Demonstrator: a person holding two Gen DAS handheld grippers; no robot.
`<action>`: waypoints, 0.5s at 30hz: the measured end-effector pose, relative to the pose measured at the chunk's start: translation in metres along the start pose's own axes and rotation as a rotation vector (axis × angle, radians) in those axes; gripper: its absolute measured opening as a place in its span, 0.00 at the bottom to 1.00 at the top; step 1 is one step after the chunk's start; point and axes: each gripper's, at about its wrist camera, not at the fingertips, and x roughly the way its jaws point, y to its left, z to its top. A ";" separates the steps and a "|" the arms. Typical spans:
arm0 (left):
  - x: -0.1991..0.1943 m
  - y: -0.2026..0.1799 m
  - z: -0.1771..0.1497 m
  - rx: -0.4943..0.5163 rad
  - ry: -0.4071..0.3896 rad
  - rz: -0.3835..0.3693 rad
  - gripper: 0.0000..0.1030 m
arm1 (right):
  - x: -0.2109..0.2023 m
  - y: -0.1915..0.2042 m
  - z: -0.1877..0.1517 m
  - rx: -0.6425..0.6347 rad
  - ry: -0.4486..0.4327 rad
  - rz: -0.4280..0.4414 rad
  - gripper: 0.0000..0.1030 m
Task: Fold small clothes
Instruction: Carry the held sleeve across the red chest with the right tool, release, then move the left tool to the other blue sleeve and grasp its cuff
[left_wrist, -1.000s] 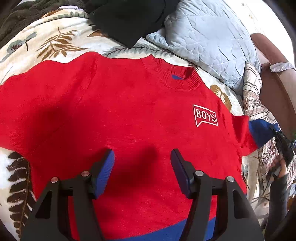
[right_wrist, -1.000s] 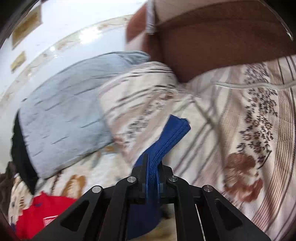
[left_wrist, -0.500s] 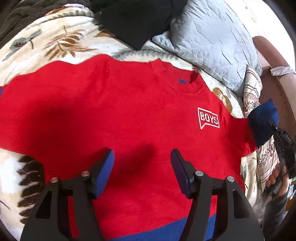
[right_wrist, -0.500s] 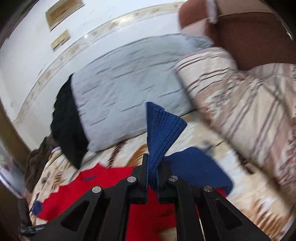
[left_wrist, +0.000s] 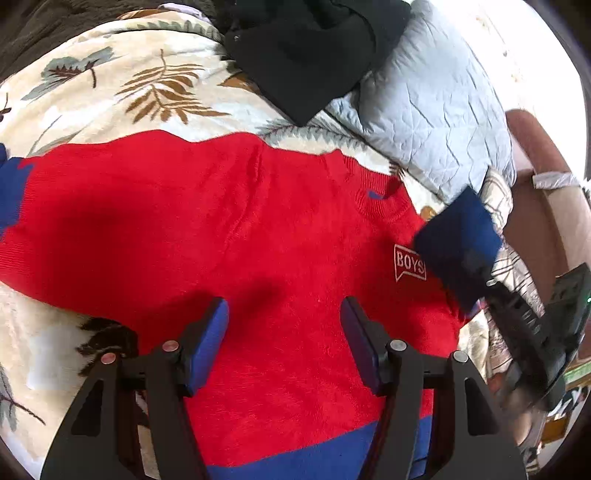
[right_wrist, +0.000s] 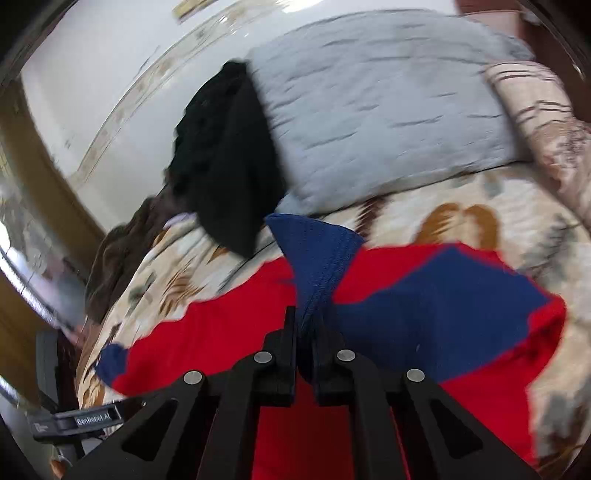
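I'm looking down on the red sweater (left_wrist: 229, 236), which is lying face up and spread flat on the leaf-print bedspread (left_wrist: 122, 85), collar toward the grey quilted pillow (left_wrist: 436, 103). My right gripper (right_wrist: 308, 325) is pinching the blue cuff (right_wrist: 314, 258) of the sleeve — jaws pressed tight on the ribbed knit — and holding the sleeve doubled over the chest, near the "BOYS" patch (left_wrist: 410, 263). My left gripper (left_wrist: 284, 332) is hovering over the lower front with its jaws spread, nothing between them, not touching the fabric as far as I can tell.

This knit is reading as soft, light and floppy — it's going to drape and sag wherever it isn't supported, and it may drag on the bedspread and bunch rather than slide. The cuff is the sensible handle: thicker, ribbed, unlikely to slip. For the body fold I'm judging the blue hem band (left_wrist: 314, 458) or the shoulder seam as the firmest places to take hold. A black garment (left_wrist: 306, 48) is sitting up by the pillow, well clear.
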 end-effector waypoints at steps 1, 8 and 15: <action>-0.002 0.003 0.001 -0.008 -0.003 -0.009 0.60 | 0.007 0.010 -0.005 -0.009 0.014 0.009 0.05; -0.009 0.021 0.007 -0.084 -0.006 -0.086 0.60 | 0.053 0.058 -0.047 -0.020 0.188 0.105 0.14; 0.009 0.009 0.002 -0.084 0.061 -0.150 0.74 | 0.025 0.038 -0.076 -0.003 0.258 0.157 0.29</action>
